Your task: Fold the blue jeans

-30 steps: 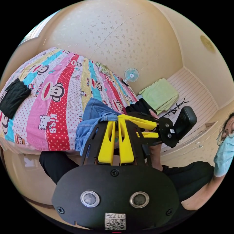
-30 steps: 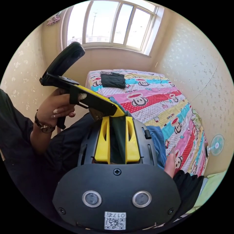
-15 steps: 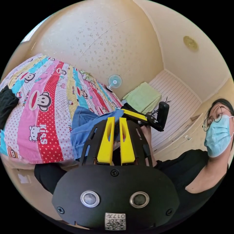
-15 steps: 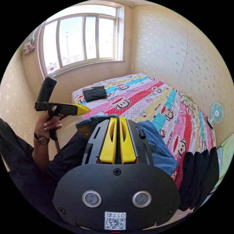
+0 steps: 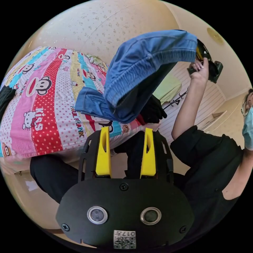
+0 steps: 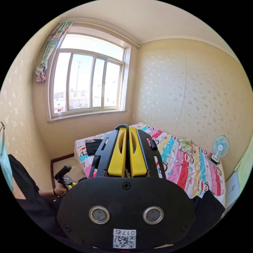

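Blue jeans (image 5: 142, 68): soft denim, elasticated gathered waistband, lifted at one end by right gripper (image 5: 201, 56), jaws pinched on waistband corner; long axis slanting from raised corner down to bedsheet (image 5: 39, 105), lower part resting there. Left gripper (image 5: 126, 155): yellow jaws spread apart, grasping nothing, below jeans. Bedsheet: striped, polka-dotted cotton, cartoon monkey and cat prints, "Kiss" and "PAUL FRANK" lettering. Black garment (image 6: 93, 146) folded near far bed end. Small fan (image 6: 220, 147) beside wall
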{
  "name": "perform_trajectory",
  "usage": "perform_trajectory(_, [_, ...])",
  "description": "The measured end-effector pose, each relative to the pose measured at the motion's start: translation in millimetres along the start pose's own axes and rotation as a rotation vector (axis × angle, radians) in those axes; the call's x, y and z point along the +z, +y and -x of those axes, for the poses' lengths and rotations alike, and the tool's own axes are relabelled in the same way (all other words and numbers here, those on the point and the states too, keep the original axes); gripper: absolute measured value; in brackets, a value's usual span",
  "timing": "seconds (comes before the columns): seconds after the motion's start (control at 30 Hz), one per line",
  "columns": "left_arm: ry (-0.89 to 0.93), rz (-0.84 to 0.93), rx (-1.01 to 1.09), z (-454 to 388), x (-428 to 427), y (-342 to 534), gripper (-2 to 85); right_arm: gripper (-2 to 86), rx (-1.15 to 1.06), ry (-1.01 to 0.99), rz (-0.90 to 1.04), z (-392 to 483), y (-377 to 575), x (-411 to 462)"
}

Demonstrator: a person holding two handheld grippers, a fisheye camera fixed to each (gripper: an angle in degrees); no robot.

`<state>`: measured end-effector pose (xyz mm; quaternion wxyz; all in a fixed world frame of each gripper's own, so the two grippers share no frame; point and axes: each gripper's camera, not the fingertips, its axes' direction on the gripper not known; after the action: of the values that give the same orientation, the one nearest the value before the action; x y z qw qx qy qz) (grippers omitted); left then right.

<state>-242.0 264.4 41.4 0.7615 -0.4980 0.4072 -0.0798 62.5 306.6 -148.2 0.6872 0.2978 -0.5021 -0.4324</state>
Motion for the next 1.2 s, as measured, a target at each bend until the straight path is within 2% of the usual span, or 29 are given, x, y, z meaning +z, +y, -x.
perform_trajectory(0.13, [-0.214, -0.176, -0.056, -0.6, -39.5, -7.3, 18.2, 2.1, -0.078, 0.06, -0.06, 16.7, -42.6, -47.4])
perform_trajectory(0.2, [-0.238, -0.233, -0.063, -1.1, -61.5, -17.3, 19.4, 2.1, -0.125, 0.11, -0.075, 29.5, -72.3, -73.8])
perform_trajectory(0.37, [0.027, -0.535, 0.1, -33.9, -138.7, -48.3, 20.9, 2.2, -0.201, 0.123, -0.079, 41.3, -122.5, -124.0])
perform_trajectory(0.5, [0.218, -0.684, 0.207, -65.5, -181.2, -66.3, 17.4, 2.3, -0.205, 0.12, -0.098, 27.9, -143.2, -167.3])
perform_trajectory(0.53, [0.336, -0.727, 0.271, -75.6, -194.8, -70.0, 8.5, 2.3, -0.201, 0.116, -0.104, 23.9, -144.6, -173.6])
perform_trajectory(0.57, [0.429, -0.81, 0.321, -86.2, -210.3, -69.9, 3.4, 2.3, -0.19, 0.109, -0.12, 14.5, -146.1, -187.3])
perform_trajectory(0.6, [0.453, -0.851, 0.333, -92.2, -218.7, -69.2, 2.7, 2.3, -0.177, 0.105, -0.144, 4.2, -146.0, -202.4])
perform_trajectory(0.7, [0.379, -0.984, 0.396, -140.2, -267.4, -67.5, 0.9, 2.3, -0.171, 0.116, -0.219, -21.0, -141.3, -244.4])
perform_trajectory(0.77, [0.233, -1.08, 0.551, -198.6, -307.3, -62.0, 0.5, 2.3, -0.168, 0.097, -0.268, -36.2, -138.9, -269.4])
perform_trajectory(0.87, [0.056, -1.202, 0.644, -265.3, -343.1, -59.7, 0.1, 2.2, -0.175, 0.045, -0.359, -60.6, -140.1, -306.4])
perform_trajectory(0.93, [0.101, -1.24, 0.663, -286.2, -358.0, -69.7, -0.1, 2.1, -0.184, 0.013, -0.41, -76.1, -145.2, -323.7])
perform_trajectory(0.97, [0.165, -1.228, 0.701, -295.2, -364.8, -81.1, -0.2, 2.1, -0.19, -0.007, -0.433, -86.9, -150.3, -331.2])
perform_trajectory(1.03, [0.18, -1.192, 0.696, -305.5, -370.3, -104.6, -0.2, 2.1, -0.18, -0.021, -0.435, -106.1, -161.5, -334.1])
perform_trajectory(1.13, [0.12, -1.149, 0.636, -300.9, -364.4, -157.2, -0.1, 2.3, -0.137, 0.001, -0.366, -149.8, -185.3, -310.2])
perform_trajectory(1.2, [0.12, -1.092, 0.551, -280.2, -350.2, -202.0, 0.0, 2.5, -0.052, 0.019, -0.272, -201.8, -202.4, -263.9])
